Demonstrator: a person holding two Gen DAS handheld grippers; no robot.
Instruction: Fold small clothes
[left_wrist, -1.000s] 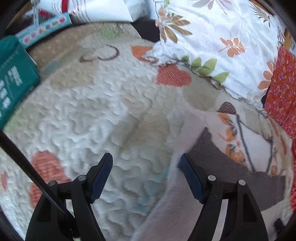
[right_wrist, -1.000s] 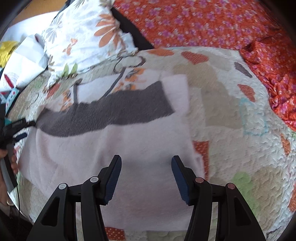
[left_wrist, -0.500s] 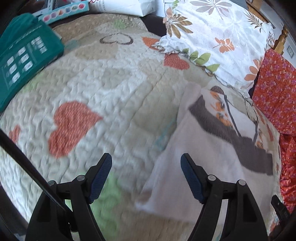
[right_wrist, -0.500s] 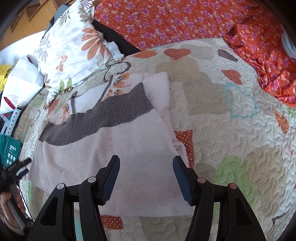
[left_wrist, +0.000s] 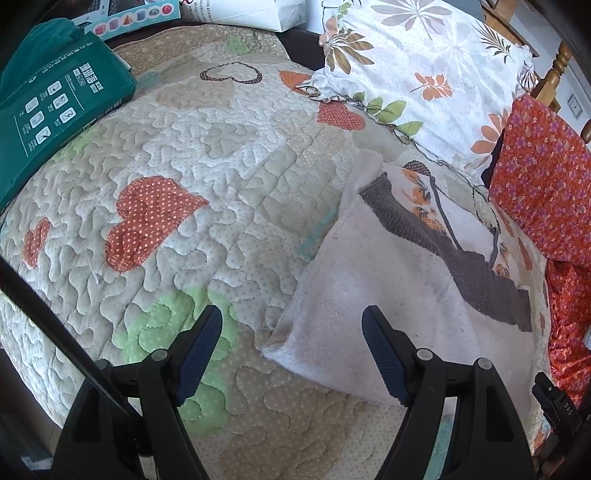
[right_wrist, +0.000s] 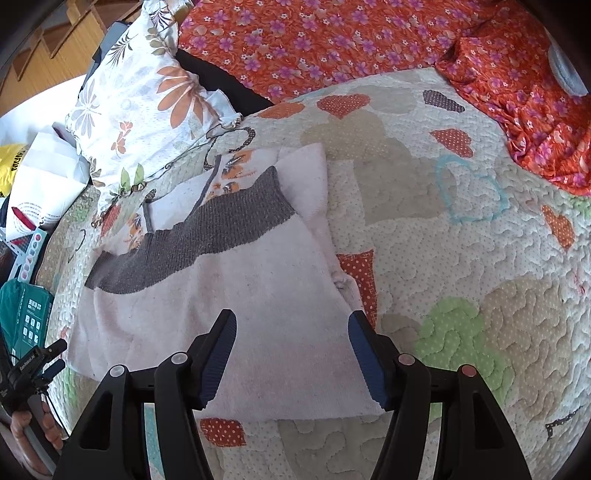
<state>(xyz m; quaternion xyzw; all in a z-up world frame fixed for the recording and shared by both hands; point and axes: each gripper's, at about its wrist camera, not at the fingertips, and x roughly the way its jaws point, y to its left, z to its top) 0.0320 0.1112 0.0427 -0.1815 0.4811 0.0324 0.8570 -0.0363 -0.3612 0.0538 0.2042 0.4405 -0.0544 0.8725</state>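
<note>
- Towel, pale pink with a dark grey woven band, lies spread on the quilted bed, its far end lapping a smaller cloth printed with orange flowers, near the floral pillow.
- Both grippers have drawn back and up from the fabric over the last second: more of the quilt and the whole near edge of the towel now show in both views.
- Left gripper hangs with jaws wide and empty, over the towel's near left corner; right gripper is likewise wide and empty, above the near hem.
- Judged from this, a fold or smoothing pass is over and the next grasp, probably at the near corners, has not begun.
- Terry pile looks soft and limp, likely to sag when lifted; the quilt is stippled with stitched curls and dotted heart patches.
- Green box sits well apart at the bed's left edge; orange flowered sheet lies bunched beyond.
</note>
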